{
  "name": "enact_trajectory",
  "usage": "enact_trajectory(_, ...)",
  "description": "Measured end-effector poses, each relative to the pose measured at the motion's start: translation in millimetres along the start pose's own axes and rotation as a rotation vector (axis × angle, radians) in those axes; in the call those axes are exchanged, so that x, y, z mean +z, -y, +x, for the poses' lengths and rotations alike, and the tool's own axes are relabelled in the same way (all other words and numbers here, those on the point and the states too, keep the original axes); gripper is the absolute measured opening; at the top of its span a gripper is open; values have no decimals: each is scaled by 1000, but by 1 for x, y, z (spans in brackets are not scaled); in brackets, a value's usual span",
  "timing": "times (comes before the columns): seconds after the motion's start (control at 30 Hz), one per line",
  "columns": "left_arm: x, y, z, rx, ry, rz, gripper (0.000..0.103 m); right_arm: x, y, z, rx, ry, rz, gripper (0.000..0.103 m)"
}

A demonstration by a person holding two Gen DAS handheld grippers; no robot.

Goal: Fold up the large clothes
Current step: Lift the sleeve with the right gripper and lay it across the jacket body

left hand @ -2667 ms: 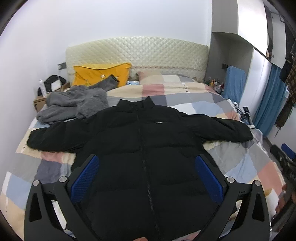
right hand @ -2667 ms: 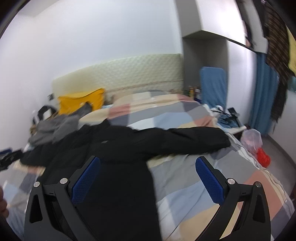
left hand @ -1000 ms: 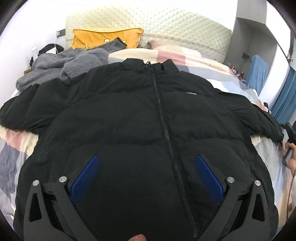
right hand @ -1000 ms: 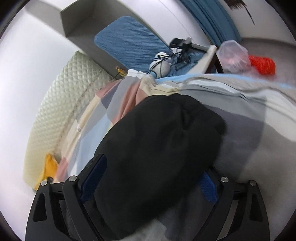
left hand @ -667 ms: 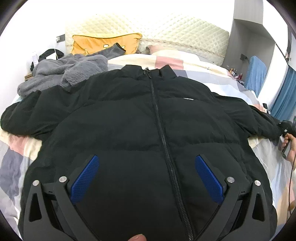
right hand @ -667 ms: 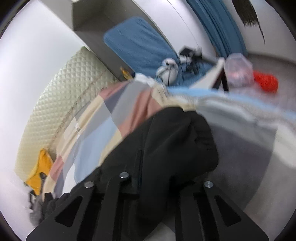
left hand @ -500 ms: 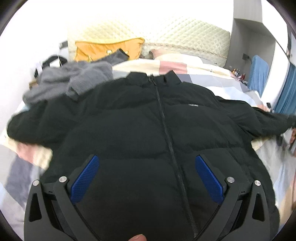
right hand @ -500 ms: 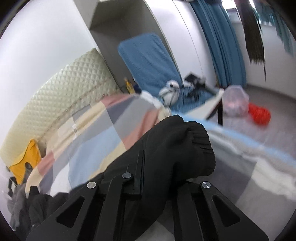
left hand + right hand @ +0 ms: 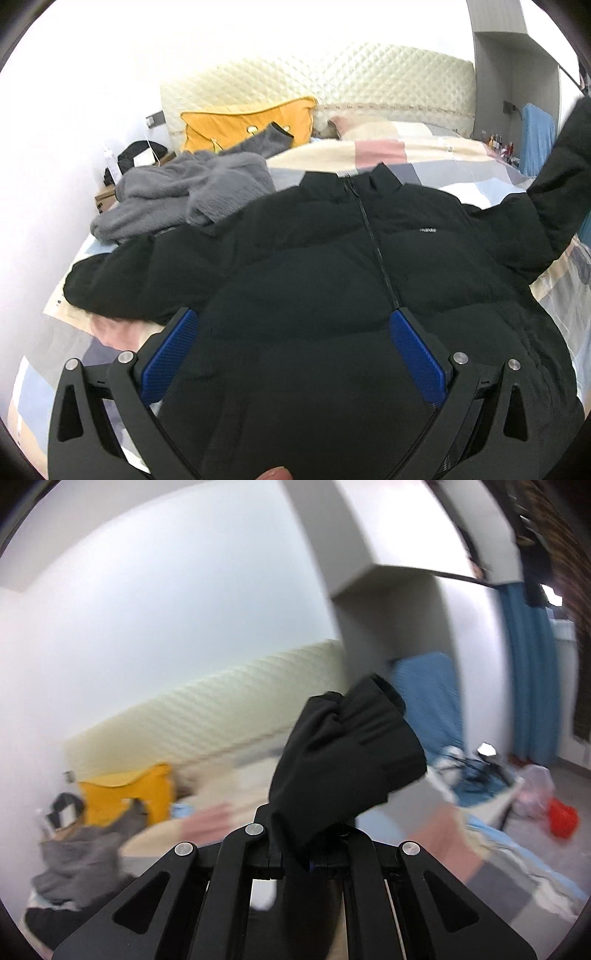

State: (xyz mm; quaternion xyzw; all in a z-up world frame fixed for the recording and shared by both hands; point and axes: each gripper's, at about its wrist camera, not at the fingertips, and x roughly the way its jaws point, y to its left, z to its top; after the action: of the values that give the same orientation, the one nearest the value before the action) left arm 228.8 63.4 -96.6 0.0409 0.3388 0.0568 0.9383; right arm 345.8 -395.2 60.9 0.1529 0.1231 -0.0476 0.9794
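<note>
A black puffer jacket (image 9: 332,280) lies front up on the patchwork bed, zip closed, collar toward the headboard. My left gripper (image 9: 291,354) hovers open over its lower front, blue pads (image 9: 168,354) wide apart with nothing between them. The jacket's right sleeve (image 9: 557,173) rises steeply off the bed at the right edge of the left wrist view. In the right wrist view my right gripper (image 9: 295,849) is shut on that sleeve's cuff (image 9: 347,757), which bunches up above the closed fingers, high over the bed.
A grey fleece garment (image 9: 184,192) and a yellow pillow (image 9: 243,122) lie near the quilted headboard (image 9: 332,85). A nightstand (image 9: 110,192) stands at the left. A blue chair (image 9: 428,698), a cluttered side table, a red bag (image 9: 561,819) and blue curtains (image 9: 532,664) are on the right.
My right gripper closed on the sleeve cuff and lifted it high off the bed, rolling as it rose. My left gripper rose a little and stayed open.
</note>
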Motion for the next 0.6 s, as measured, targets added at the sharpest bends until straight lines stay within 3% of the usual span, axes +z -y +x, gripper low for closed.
enact_trajectory(0.3,-14,-42,-10,8,47,-23,103,-34,-180,-3,232,-75,-213,5)
enact_trajectory(0.43,-17,-62,-10,13,53,-59,103,-79,-240,6,322,-159,-270,5)
enact_trajectory(0.6,-17,-95,-12,35,88,-143,103,-164,-317,16,402,-295,-390,5)
